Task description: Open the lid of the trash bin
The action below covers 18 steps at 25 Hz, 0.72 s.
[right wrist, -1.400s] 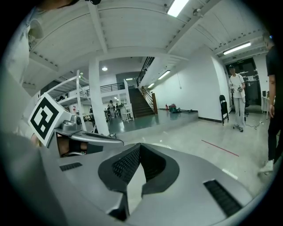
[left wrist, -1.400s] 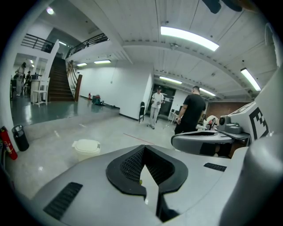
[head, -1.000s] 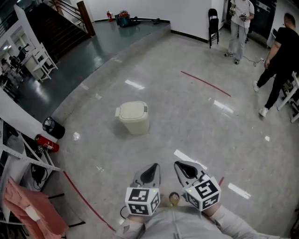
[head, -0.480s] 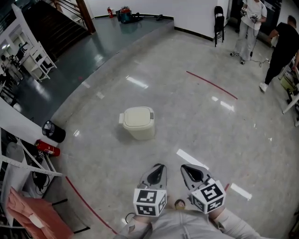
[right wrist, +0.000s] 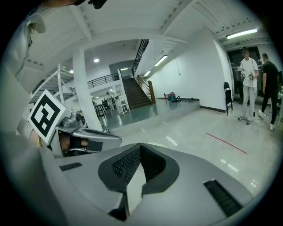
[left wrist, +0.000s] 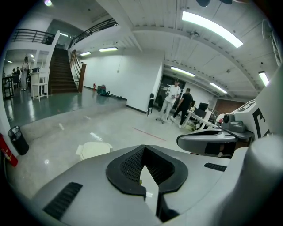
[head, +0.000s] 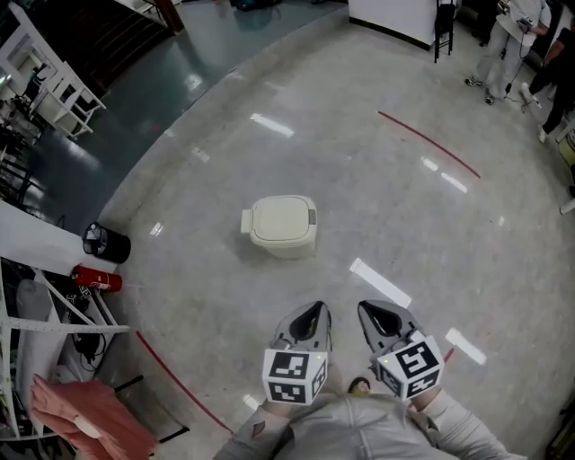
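Observation:
A small cream trash bin [head: 282, 225] with its lid down stands alone on the polished floor, ahead of me. It also shows low at the left in the left gripper view [left wrist: 93, 149]. My left gripper [head: 310, 319] and right gripper [head: 377, 319] are held close to my body, side by side, well short of the bin. Both have their jaws together with nothing between them. In the left gripper view the left gripper [left wrist: 146, 170] fills the lower frame; in the right gripper view the right gripper [right wrist: 137, 170] does the same and hides the bin.
A black waste basket [head: 106, 243] and a red fire extinguisher [head: 97, 279] lie by the white rack at the left. Red tape lines [head: 428, 144] cross the floor. People [head: 517, 40] stand at the far right, beside a black chair [head: 444, 27].
The bin has drawn nearer and lower in the head view as I walked toward it. Both grippers stay shut and held close to my body.

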Each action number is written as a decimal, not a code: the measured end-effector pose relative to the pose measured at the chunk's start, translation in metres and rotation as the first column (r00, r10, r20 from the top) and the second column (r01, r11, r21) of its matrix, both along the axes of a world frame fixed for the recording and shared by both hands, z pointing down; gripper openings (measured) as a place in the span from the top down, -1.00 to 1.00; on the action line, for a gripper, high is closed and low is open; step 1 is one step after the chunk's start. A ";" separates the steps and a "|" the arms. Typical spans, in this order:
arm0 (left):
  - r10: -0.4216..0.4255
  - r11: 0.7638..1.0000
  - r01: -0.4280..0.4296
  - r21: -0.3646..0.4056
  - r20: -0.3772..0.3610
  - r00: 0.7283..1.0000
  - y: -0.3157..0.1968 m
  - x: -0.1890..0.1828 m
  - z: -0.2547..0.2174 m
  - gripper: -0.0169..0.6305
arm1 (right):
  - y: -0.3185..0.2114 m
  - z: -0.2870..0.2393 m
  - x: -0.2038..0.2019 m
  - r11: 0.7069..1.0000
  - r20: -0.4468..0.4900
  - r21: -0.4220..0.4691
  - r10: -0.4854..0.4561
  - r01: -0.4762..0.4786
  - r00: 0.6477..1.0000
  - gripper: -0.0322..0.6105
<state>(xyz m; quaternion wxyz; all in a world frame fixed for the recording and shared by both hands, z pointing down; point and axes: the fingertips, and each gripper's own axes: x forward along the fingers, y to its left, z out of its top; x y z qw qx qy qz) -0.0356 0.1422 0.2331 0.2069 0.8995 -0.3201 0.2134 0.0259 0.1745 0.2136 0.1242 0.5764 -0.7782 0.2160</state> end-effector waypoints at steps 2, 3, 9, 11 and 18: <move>0.004 1.000 -0.003 -0.017 0.006 1.000 -0.022 0.000 0.003 0.94 | -0.024 0.001 -0.001 1.000 -0.004 -0.010 -0.006 0.006 1.000 0.90; 0.007 1.000 -0.007 -0.023 0.008 1.000 -0.033 -0.001 0.005 0.94 | -0.035 0.002 -0.001 1.000 -0.006 -0.013 -0.009 0.009 1.000 0.90; 0.037 0.999 -0.037 -0.040 0.023 0.999 -0.086 0.003 0.019 0.94 | -0.093 0.012 -0.003 0.999 -0.015 -0.034 -0.010 0.010 1.000 0.90; 0.046 0.998 -0.045 -0.052 0.025 0.999 -0.099 0.003 0.027 0.94 | -0.108 0.019 -0.006 0.999 -0.026 -0.046 -0.025 0.024 0.999 0.90; 0.042 0.996 -0.039 -0.079 0.031 0.999 -0.146 -0.001 0.051 0.94 | -0.158 0.040 -0.008 0.996 -0.055 -0.076 -0.040 0.036 0.998 0.90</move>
